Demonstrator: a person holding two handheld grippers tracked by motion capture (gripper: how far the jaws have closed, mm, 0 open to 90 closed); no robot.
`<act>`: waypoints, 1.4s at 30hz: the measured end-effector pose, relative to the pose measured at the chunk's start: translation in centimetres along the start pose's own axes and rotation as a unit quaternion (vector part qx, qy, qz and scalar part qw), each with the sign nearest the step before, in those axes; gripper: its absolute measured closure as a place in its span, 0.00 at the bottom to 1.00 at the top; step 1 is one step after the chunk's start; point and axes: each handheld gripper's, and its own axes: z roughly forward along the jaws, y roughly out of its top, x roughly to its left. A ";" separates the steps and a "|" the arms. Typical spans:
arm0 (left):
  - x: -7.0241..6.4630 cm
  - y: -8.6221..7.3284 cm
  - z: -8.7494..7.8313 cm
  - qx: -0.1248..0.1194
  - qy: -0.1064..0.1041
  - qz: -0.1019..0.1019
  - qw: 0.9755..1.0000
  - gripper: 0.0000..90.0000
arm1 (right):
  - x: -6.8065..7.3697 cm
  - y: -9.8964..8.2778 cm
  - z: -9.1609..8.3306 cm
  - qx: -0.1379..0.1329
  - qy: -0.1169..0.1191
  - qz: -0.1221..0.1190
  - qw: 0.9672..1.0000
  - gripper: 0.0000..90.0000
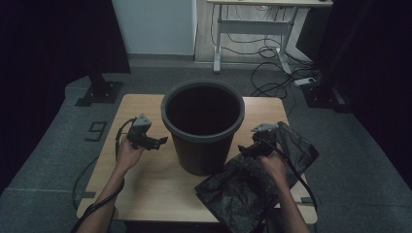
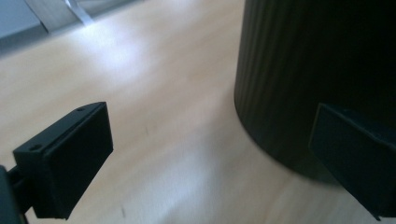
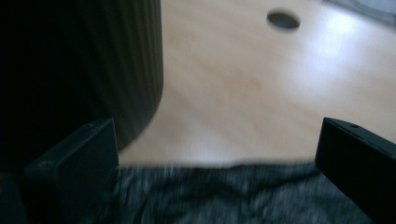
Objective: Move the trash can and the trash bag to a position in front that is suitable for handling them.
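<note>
Wooden tabletop at frame centre holds a bin; right claw, open, nears the bag at lower right, likely gripping next, while left claw waits open.

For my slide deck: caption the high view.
Two hand-held grippers, left and right, flank a dark bin; a black bag lies beside it.

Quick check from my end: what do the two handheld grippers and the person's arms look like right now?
Both are black. The left gripper and right gripper each carry a grey three-cornered plate on top and trail a black cable along the forearm. Their own views show flat, blocky black jaws, one with a small screw hole. Both forearms are bare, no sleeves or gloves visible.
</note>
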 end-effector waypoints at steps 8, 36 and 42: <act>-1.0 -4.1 -0.2 0.023 -0.002 -0.013 1.000 0.00 | 0.0 -4.5 -0.5 0.015 0.000 0.019 1.000 0.00; -2.0 -8.1 1.7 0.091 -0.001 -0.022 0.996 0.00 | -0.7 -10.3 0.9 0.021 -0.003 0.042 0.999 0.00; -2.0 -8.1 1.7 0.091 0.001 -0.024 0.996 0.00 | -0.6 -10.4 0.8 0.021 -0.003 0.042 0.999 0.00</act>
